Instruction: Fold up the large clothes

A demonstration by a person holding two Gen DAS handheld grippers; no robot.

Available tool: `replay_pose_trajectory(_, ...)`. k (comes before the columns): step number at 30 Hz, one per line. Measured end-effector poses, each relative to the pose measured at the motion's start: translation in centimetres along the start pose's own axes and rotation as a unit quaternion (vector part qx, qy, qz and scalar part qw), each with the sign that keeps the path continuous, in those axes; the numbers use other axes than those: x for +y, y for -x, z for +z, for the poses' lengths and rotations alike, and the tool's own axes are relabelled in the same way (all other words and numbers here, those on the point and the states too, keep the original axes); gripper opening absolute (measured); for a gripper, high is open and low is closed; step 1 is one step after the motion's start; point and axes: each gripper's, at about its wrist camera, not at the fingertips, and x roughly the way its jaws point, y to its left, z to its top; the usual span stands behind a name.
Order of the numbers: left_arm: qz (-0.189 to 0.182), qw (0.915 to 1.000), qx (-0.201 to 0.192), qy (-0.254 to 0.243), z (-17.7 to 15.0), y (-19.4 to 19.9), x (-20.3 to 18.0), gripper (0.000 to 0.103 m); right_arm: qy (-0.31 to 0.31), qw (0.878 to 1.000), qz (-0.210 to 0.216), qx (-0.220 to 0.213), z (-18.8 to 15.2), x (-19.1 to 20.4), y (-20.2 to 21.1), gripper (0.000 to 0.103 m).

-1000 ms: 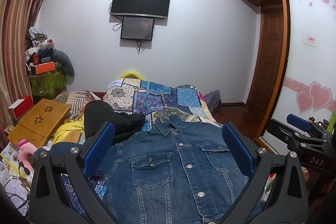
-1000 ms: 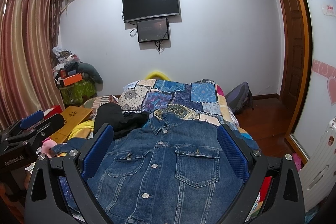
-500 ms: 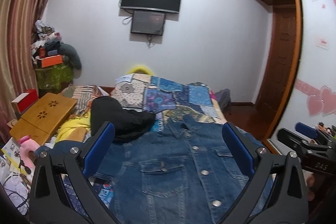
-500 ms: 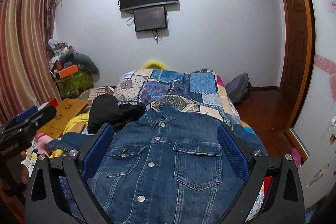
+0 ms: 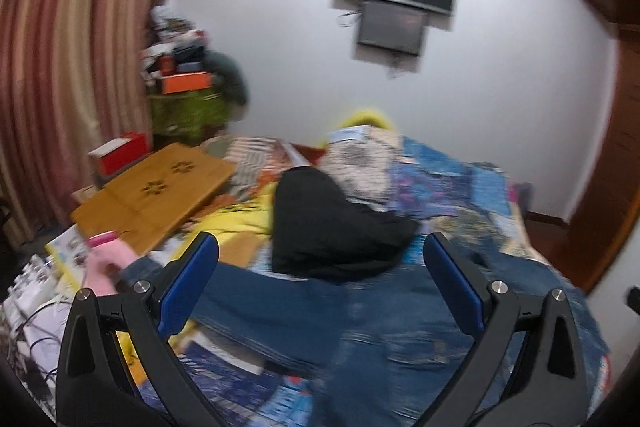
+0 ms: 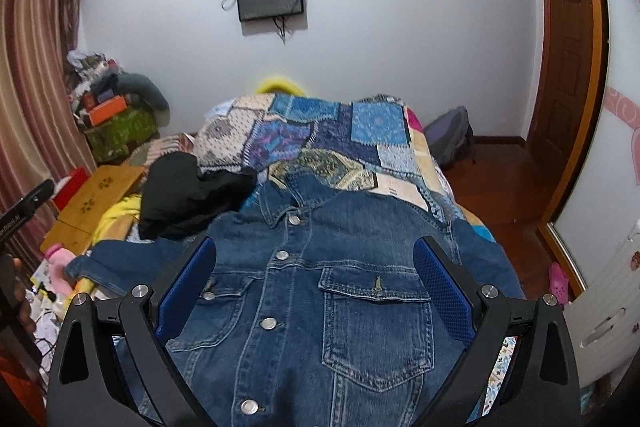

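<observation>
The right gripper [image 6: 314, 287] hangs over the chest of a denim jacket [image 6: 320, 291], its blue-padded fingers [image 6: 442, 291] spread wide with nothing between them. The jacket lies front up and buttoned on the bed, collar pointing away from the gripper, one sleeve stretched out to the gripper's left. Beyond the collar is a patchwork quilt [image 6: 320, 135], and ahead to the left a black garment [image 6: 188, 195] sits crumpled just beside the jacket's shoulder.

The left gripper [image 5: 320, 283] is likewise spread and empty, above the jacket's outstretched sleeve [image 5: 280, 311]; this view is blurred. The black garment lies straight ahead of it, and a wooden lap table [image 5: 152, 195] and a pink bottle [image 5: 106, 259] sit farther to its left.
</observation>
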Motion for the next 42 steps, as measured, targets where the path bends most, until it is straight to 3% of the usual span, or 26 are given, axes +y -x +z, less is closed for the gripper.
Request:
replay_pose_trajectory(4, 0.038, 0.999, 0.022, 0.01, -0.9, -3.5, 3.0, 0.103, 0.004, 1.0, -0.01, 0.024, 0.4, 0.0, -2.1, 0.098)
replay_pose_trajectory(8, 0.072, 0.9939, 0.072, 0.042, -2.4, -7.4, 6.7, 0.103, 0.01, 0.999, -0.016, 0.048, 0.3, 0.1, -3.9, 0.098)
replay_pose_trajectory(11, 0.115, 0.9837, 0.116, 0.076, -4.0, -10.2, 9.8, 0.103, 0.009, 0.997, -0.014, 0.07, 0.1, 0.2, -5.3, 0.098)
replay_pose_trajectory(13, 0.122, 0.9754, 0.153, 0.102, -5.5, -12.0, 11.8, 0.103, 0.011, 0.997, -0.013, 0.081, -0.1, 0.3, -6.1, 0.098)
replay_pose_trajectory(15, 0.114, 0.9675, 0.184, 0.13, -6.9, -13.6, 13.3, 0.102, 0.016, 0.996, -0.015, 0.09, -0.2, 0.5, -6.7, 0.098)
replay_pose_trajectory(21, 0.077, 0.9352, 0.267, 0.219, -11.2, -17.7, 16.8, 0.083, 0.021, 0.993, -0.014, 0.115, -0.3, 0.8, -8.7, 0.098)
replay_pose_trajectory(26, 0.033, 0.9104, 0.303, 0.28, -13.0, -19.1, 17.7, 0.072, 0.026, 0.991, -0.014, 0.131, -0.4, 1.2, -10.2, 0.098)
replay_pose_trajectory(29, 0.012, 0.8996, 0.313, 0.305, -13.7, -20.2, 17.9, 0.058, 0.031, 0.99, -0.013, 0.138, -0.6, 1.4, -10.7, 0.098)
replay_pose_trajectory(32, -0.011, 0.8882, 0.318, 0.331, -14.1, -21.1, 18.1, 0.035, 0.034, 0.989, -0.011, 0.144, -0.7, 1.4, -11.0, 0.098)
replay_pose_trajectory(33, -0.011, 0.8882, 0.319, 0.331, -14.1, -21.3, 18.0, 0.027, 0.035, 0.989, -0.01, 0.145, -0.7, 1.4, -11.1, 0.098)
replay_pose_trajectory(35, -0.001, 0.8966, 0.309, 0.317, -13.6, -21.3, 17.4, 0.022, 0.037, 0.988, -0.009, 0.147, -0.8, 1.4, -11.1, 0.098)
replay_pose_trajectory(41, 0.037, 0.9467, 0.259, 0.188, -9.5, -19.7, 13.8, 0.015, 0.036, 0.989, -0.006, 0.146, -0.9, 1.3, -10.7, 0.098)
replay_pose_trajectory(42, 0.038, 0.952, 0.25, 0.172, -8.8, -19.3, 13.1, 0.014, 0.035, 0.989, -0.005, 0.144, -0.8, 1.2, -10.6, 0.098)
